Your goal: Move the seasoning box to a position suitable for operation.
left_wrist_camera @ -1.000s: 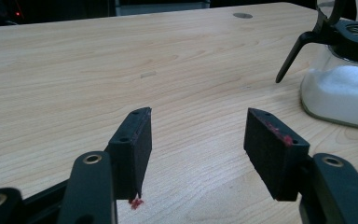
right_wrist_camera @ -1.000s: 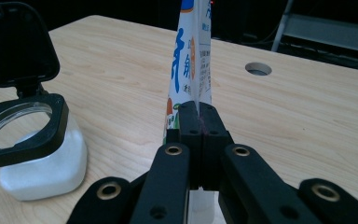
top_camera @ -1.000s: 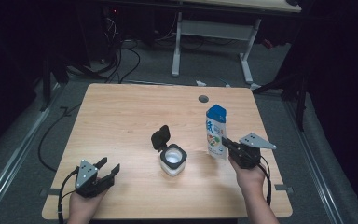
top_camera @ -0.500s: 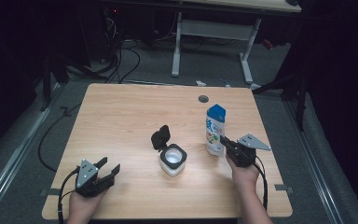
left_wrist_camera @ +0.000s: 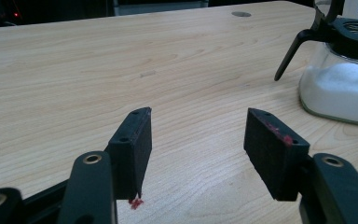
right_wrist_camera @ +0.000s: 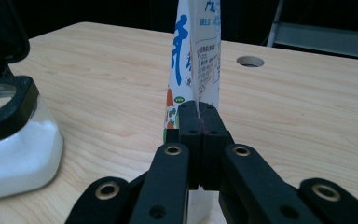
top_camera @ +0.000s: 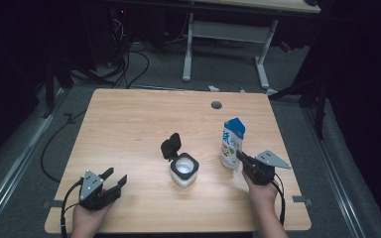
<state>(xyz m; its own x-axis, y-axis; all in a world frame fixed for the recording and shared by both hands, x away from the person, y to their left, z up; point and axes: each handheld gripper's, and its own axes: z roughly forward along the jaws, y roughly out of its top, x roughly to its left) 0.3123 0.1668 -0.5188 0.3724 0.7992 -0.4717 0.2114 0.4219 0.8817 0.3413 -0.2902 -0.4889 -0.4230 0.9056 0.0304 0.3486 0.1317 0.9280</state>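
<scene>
There is one table (top_camera: 129,129). On it stand one carton (top_camera: 231,143) and one jar (top_camera: 184,170). There are two tools: left tool (top_camera: 110,181), right tool (top_camera: 239,156).

Open-lidded sugar jar (top_camera: 184,169) sits mid-table (top_camera: 129,124).

Light wood table (top_camera: 129,124) with a round cable hole (top_camera: 216,105) near the far edge. Sitting on it: a glass jar (top_camera: 184,170) of white powder, black flip lid open, mid-table, and an upright blue-and-white carton (top_camera: 231,141) to its right.
</scene>
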